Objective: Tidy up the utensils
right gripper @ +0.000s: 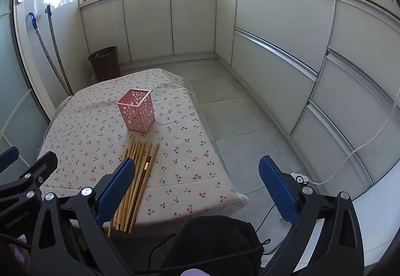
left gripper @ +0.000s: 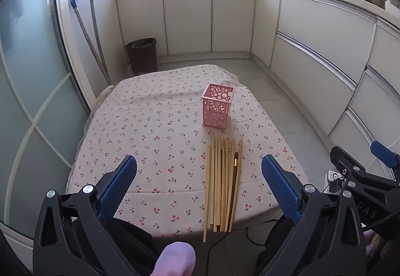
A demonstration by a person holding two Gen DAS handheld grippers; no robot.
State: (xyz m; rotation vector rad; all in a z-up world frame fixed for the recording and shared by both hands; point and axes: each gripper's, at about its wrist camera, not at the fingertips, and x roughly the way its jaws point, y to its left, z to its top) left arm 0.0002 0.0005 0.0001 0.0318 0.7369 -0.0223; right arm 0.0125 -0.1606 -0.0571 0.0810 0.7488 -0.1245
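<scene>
A bundle of several wooden chopsticks point(left gripper: 221, 183), one of them dark, lies on the cherry-print tablecloth point(left gripper: 155, 125), its near ends over the front edge. An empty pink perforated holder point(left gripper: 218, 105) stands upright just beyond them. My left gripper point(left gripper: 198, 176) is open and empty, above the table's near edge, chopsticks between its fingers in view. My right gripper point(right gripper: 197, 176) is open and empty, right of the chopsticks point(right gripper: 136, 181); its left finger point(right gripper: 117, 186) overlaps them. The holder point(right gripper: 136, 110) is ahead to the left. The right gripper also shows at the left wrist view's right edge point(left gripper: 362, 176).
White kitchen cabinets point(left gripper: 312, 33) curve round the back and right, with pots on the counter. A dark bin point(left gripper: 142, 54) and two mop handles point(left gripper: 92, 33) stand at the far left. Grey tiled floor point(right gripper: 237, 125) lies right of the table; a cable runs there.
</scene>
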